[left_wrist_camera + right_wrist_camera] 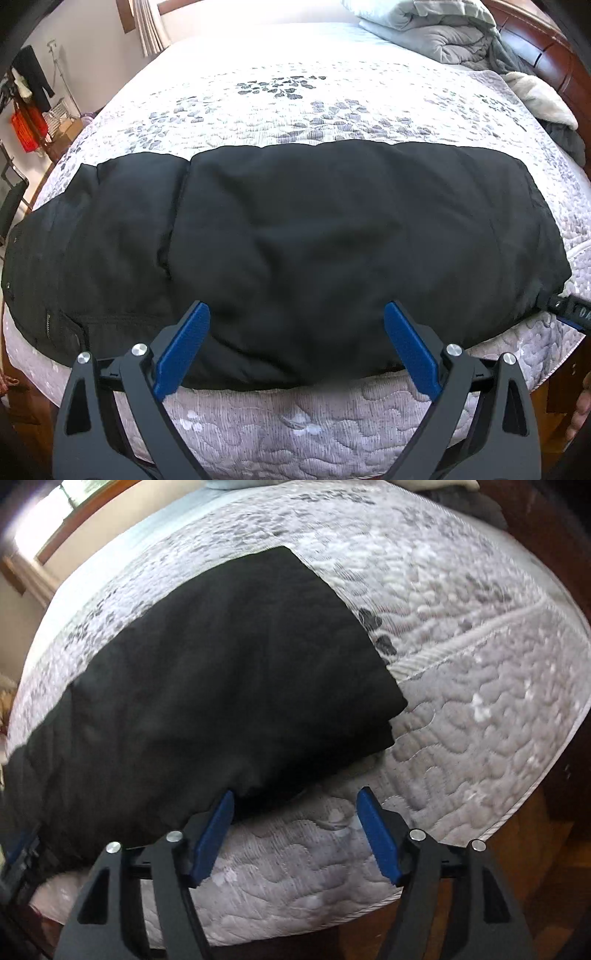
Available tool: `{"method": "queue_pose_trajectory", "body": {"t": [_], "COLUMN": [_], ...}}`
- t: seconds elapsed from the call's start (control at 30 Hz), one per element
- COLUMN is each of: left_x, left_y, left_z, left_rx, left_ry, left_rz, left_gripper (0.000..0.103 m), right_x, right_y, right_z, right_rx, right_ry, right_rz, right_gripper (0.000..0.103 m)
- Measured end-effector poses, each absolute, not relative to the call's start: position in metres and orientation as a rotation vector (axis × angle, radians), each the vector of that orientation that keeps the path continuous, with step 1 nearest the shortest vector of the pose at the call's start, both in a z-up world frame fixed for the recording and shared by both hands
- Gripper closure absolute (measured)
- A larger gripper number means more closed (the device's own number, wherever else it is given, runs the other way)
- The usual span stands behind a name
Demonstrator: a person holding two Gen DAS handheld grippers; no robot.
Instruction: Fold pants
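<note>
The black pants [295, 251] lie flat across the near part of the bed [295, 99], on a grey-and-white quilted bedspread [280, 417] with a leaf pattern. They stretch sideways in front of the left hand-held gripper [297, 314], already doubled over themselves: a fold edge runs across the cloth to the left of this gripper, and the waist end with its buttons and zip lies farther left. The left hand-held gripper stands spread wide, its blue pads [184, 343] apart and above the near edge of the pants, with nothing pinched between them.

The right hand-held gripper [295, 801] is also spread, its jaws apart and empty. Its left pad [216, 834] sits just at the near edge of the pants [207, 686], while its right pad is over bare bedspread [461, 738]. From this gripper, the cuff end of the pants lies ahead and slightly to the right, showing two stacked layers at the corner. This view is somewhat blurred.

Far beyond the left hand-held gripper, at the back right of the bed, a rumpled grey comforter [436, 33] is piled against a dark wooden headboard [554, 59]. Far to its left, clothes [33, 77] hang on a rack.
</note>
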State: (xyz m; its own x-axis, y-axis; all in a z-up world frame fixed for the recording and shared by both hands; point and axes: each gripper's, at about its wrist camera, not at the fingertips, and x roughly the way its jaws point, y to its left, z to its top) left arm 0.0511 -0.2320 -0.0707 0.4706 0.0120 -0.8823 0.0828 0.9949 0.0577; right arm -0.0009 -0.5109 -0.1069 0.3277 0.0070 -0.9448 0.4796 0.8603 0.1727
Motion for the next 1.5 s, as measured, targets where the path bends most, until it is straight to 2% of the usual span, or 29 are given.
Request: {"method": "queue_pose_trajectory", "body": {"t": [0.03,0.17,0.33,0.4,0.47,0.5,0.53,0.63,0.9,1.27,1.5], "left_x": [0.051,0.054,0.053,0.053,0.053,0.053,0.053,0.053,0.064,0.066,0.061], "left_y": [-0.231,-0.227,-0.225,-0.224,-0.222,-0.221,-0.22,-0.214,-0.199,-0.161,-0.127], "left_z": [-0.072,-0.075,-0.076,-0.076,-0.075,-0.075,-0.075,-0.072,-0.097,-0.07,-0.055], "left_rx": [0.1,0.088,0.102,0.11,0.105,0.1,0.097,0.1,0.084,0.003,-0.024], "left_ry": [1.079,1.087,1.092,1.089,1.09,1.092,1.094,1.081,1.181,1.12,1.088], "left_rz": [-0.039,-0.021,-0.03,-0.034,-0.033,-0.032,-0.031,-0.012,-0.006,0.056,0.095], "left_gripper": [0.008,0.008,0.008,0.008,0.008,0.008,0.008,0.008,0.008,0.008,0.008], "right_x": [-0.002,-0.005,0.003,0.004,0.006,0.008,0.007,0.002,0.008,0.019,0.027], "right_y": [-0.512,-0.52,-0.53,-0.528,-0.526,-0.527,-0.528,-0.523,-0.495,-0.444,-0.369], "right_z": [-0.106,-0.106,-0.124,-0.123,-0.118,-0.117,-0.115,-0.1,-0.08,-0.024,-0.002], "right_rx": [0.483,0.541,0.618,0.608,0.615,0.633,0.649,0.634,0.455,0.252,0.118], "right_ry": [1.203,1.196,1.212,1.192,1.161,1.151,1.13,1.072,1.069,0.975,0.923], "right_rz": [-0.322,-0.347,-0.371,-0.372,-0.345,-0.333,-0.32,-0.313,-0.368,-0.281,-0.089], "right_gripper": [0.032,0.016,0.017,0.03,0.064,0.073,0.087,0.094,0.094,0.094,0.094]}}
